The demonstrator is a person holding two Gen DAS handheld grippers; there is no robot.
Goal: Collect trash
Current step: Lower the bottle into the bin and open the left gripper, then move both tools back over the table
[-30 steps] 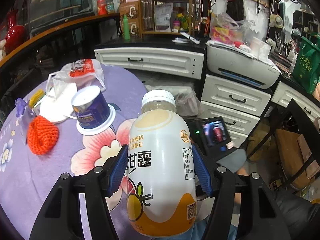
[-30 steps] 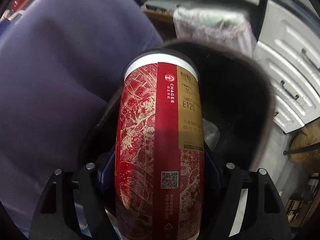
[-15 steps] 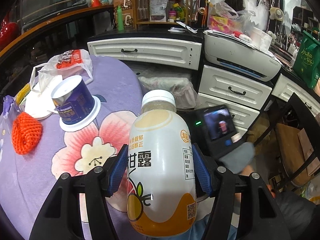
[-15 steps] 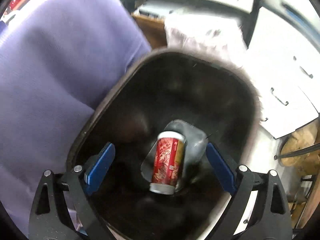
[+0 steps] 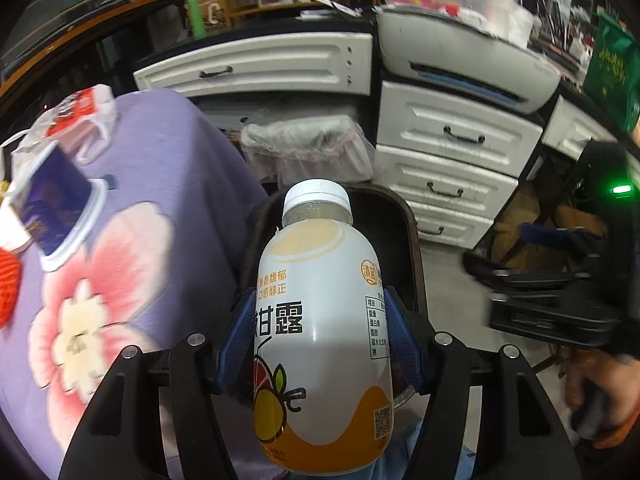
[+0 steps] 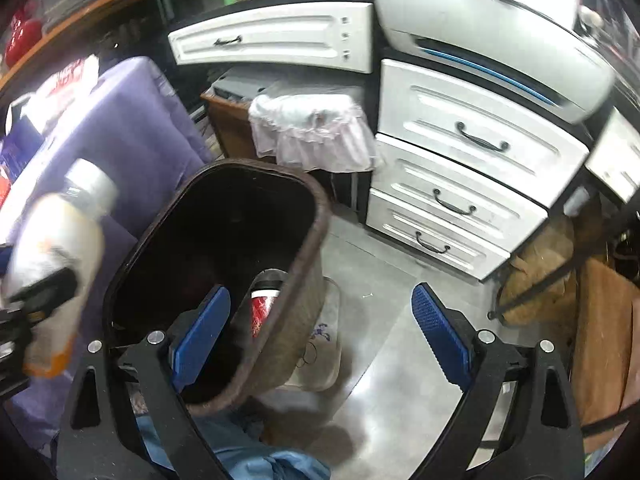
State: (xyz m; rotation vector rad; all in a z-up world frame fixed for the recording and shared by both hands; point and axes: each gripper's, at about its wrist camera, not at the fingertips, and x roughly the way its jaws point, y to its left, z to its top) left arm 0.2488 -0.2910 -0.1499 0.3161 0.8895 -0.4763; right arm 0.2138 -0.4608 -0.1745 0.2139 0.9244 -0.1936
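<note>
The bottle [image 5: 324, 328] is pinched upright between the blue pads of the left gripper [image 5: 320, 332], with its white cap toward the bin [image 5: 404, 216] just beyond it. The bottle is held near the bin's rim, at the edge of the purple-clothed surface [image 5: 168, 168]; whether it is already over the opening cannot be told for certain. The right gripper [image 6: 320, 328] is spread wide and holds nothing, its left pad over the bin's mouth and its right pad over the floor. A red cup [image 6: 264, 304] is seen lying inside the bin.

The step in hand is judged to be the disposal of the bottle. For the next move, the bottle is to be carried fully over the dark opening and then released, with the rim cleared. More trash is seen on the surface: a blue tub [image 5: 52, 208], an orange net [image 5: 8, 280] and a plastic bag [image 5: 76, 120], so the task is judged unfinished.
</note>
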